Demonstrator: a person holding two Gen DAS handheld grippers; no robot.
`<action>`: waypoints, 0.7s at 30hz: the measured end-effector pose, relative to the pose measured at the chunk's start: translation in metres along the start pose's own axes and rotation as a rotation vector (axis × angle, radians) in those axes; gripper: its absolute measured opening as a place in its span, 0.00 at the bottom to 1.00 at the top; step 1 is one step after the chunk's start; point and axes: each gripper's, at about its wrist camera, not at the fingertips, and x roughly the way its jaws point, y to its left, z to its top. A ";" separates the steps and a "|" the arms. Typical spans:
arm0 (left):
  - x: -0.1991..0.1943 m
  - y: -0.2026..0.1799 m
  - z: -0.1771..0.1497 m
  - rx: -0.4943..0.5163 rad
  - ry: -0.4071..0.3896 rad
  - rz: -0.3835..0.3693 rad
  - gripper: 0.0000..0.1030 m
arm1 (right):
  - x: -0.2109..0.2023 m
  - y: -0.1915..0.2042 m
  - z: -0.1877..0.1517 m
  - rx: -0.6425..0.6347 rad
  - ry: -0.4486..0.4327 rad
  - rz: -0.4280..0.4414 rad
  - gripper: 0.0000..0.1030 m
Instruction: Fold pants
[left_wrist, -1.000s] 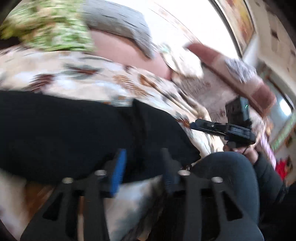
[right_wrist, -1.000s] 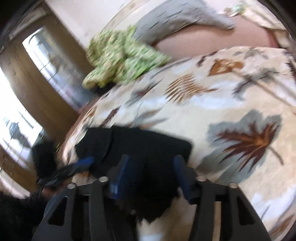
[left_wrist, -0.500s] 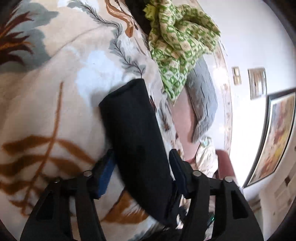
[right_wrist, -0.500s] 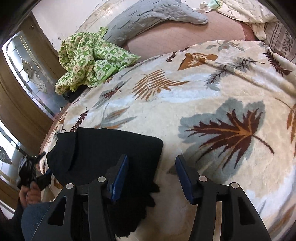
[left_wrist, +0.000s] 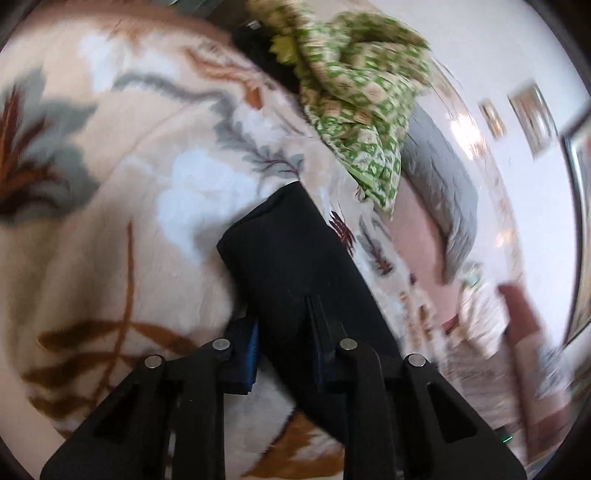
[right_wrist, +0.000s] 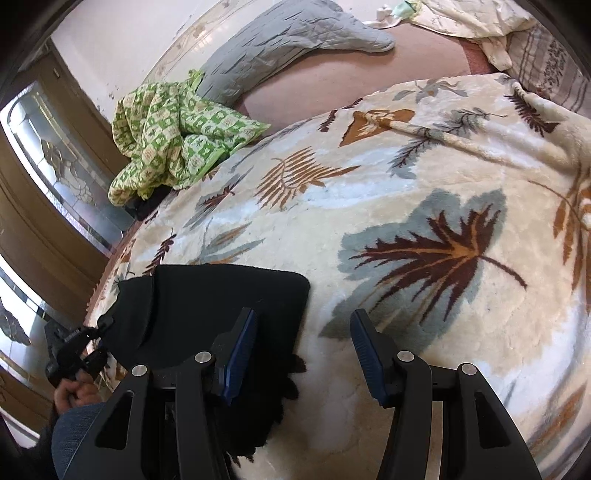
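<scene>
Black pants (right_wrist: 207, 302) lie folded into a compact bundle on the leaf-print blanket (right_wrist: 424, 192) covering the bed, near its left edge as the right wrist view shows it.

Left gripper (left_wrist: 286, 345): fingers closed in around the near end of the pants, blue pad (left_wrist: 252, 347) against one side of the fabric, the other finger sunk into the dark cloth. Clamped on the pants. In the right wrist view the same left gripper (right_wrist: 79, 343) shows small at the bundle's far-left corner, a hand (right_wrist: 72, 391) behind it.

Right gripper (right_wrist: 303, 354): fingers spread wide apart, nothing between them but blanket. Its left blue pad (right_wrist: 240, 354) sits over the bundle's near right edge; the right pad (right_wrist: 365, 358) is over bare blanket (contact with the fabric cannot be told).

Surroundings: green-and-cream checked cloth (right_wrist: 173, 136) crumpled at the far-left side of the bed, a grey quilted cover (right_wrist: 288, 40) beyond it, a pink sheet (right_wrist: 362, 70) beside that. Left wrist view is motion-blurred; the green cloth (left_wrist: 354, 96) sits beyond the pants (left_wrist: 295, 269) there.
</scene>
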 end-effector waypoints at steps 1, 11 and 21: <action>-0.002 -0.006 -0.001 0.046 -0.020 0.013 0.19 | -0.001 -0.001 0.000 0.006 -0.002 0.000 0.54; -0.022 -0.096 -0.050 0.822 -0.270 0.139 0.14 | -0.008 -0.010 0.001 0.042 -0.012 0.023 0.54; -0.048 -0.179 -0.101 1.121 -0.259 -0.108 0.11 | -0.030 -0.016 0.000 0.063 -0.051 0.014 0.54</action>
